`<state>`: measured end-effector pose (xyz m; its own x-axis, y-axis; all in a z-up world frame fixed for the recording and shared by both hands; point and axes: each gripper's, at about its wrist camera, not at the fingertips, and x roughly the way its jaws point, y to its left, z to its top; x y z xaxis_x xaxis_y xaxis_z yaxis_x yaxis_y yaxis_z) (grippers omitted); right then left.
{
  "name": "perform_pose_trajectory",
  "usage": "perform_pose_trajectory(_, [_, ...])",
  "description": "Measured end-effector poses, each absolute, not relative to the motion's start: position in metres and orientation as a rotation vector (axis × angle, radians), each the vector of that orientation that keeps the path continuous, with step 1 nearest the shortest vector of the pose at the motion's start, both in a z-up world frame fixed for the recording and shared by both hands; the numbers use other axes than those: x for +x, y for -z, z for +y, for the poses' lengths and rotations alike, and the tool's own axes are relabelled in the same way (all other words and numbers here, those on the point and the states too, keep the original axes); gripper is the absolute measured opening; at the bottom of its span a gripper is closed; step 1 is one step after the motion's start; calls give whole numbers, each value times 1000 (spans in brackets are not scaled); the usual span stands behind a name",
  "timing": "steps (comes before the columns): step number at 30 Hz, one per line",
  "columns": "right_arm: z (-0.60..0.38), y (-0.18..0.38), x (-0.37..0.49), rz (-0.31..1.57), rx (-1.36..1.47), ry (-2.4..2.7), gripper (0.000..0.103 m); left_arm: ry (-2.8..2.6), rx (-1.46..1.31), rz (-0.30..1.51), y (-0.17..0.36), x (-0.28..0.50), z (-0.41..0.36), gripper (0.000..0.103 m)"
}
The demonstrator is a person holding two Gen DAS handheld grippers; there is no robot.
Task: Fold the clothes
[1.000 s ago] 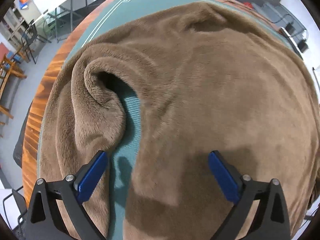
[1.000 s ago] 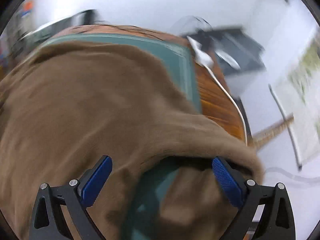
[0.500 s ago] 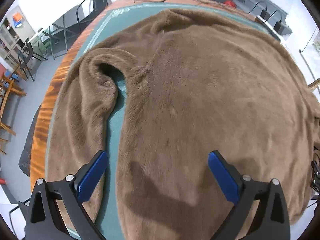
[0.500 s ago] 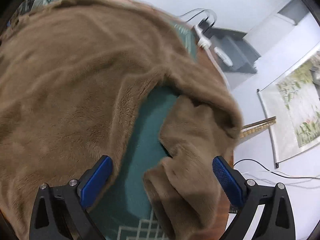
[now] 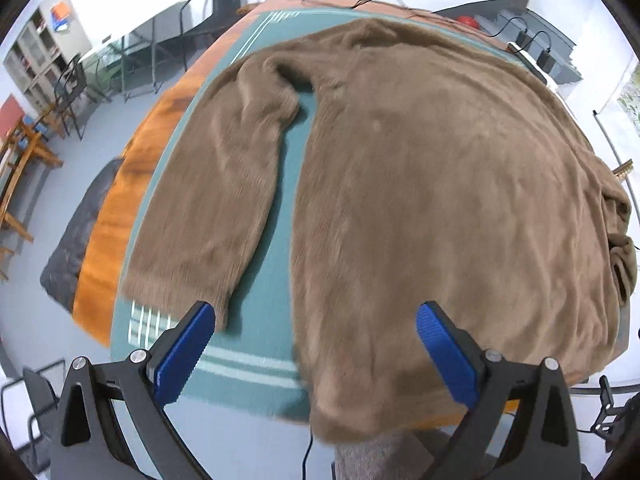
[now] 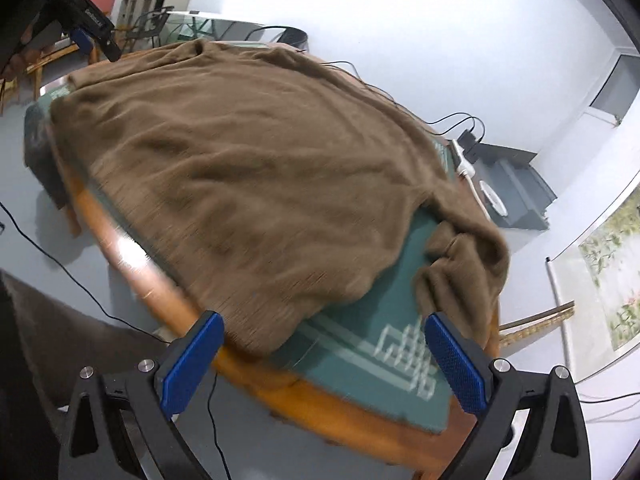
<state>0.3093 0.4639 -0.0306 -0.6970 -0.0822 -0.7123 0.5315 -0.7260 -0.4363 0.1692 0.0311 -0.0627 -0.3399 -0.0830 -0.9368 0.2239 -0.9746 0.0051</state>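
Across both frames, the sweater now lies farther off: left gripper and right gripper have withdrawn, jaws apart, empty; spreading looks finished.

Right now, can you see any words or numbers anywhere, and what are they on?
None can be read.
Brown sweater: no tag or print showing.
Green mat: only pale line patterns, no letters.
Wall scroll: a painting, any writing too blurred.
Shelf items: too small.
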Motion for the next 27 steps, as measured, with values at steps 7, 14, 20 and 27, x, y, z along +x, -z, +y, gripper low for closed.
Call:
perform_pose_trajectory(7, [445, 58, 313, 1104, 905, 2416, 102, 2334, 1698, 239, 82, 194, 21, 102])
perform_pose_trajectory(14, [420, 44, 289, 1119, 794, 2524, 94, 2311, 1685, 225, 88, 207, 15, 102])
perform_pose_trajectory(20, [440, 23, 226, 771, 982, 2680, 94, 2398, 1667, 200, 91, 223, 18, 102])
perform_pose_trajectory(27, [461, 14, 187, 541, 1121, 2707, 94, 2529, 1672, -65, 99, 239, 51, 102])
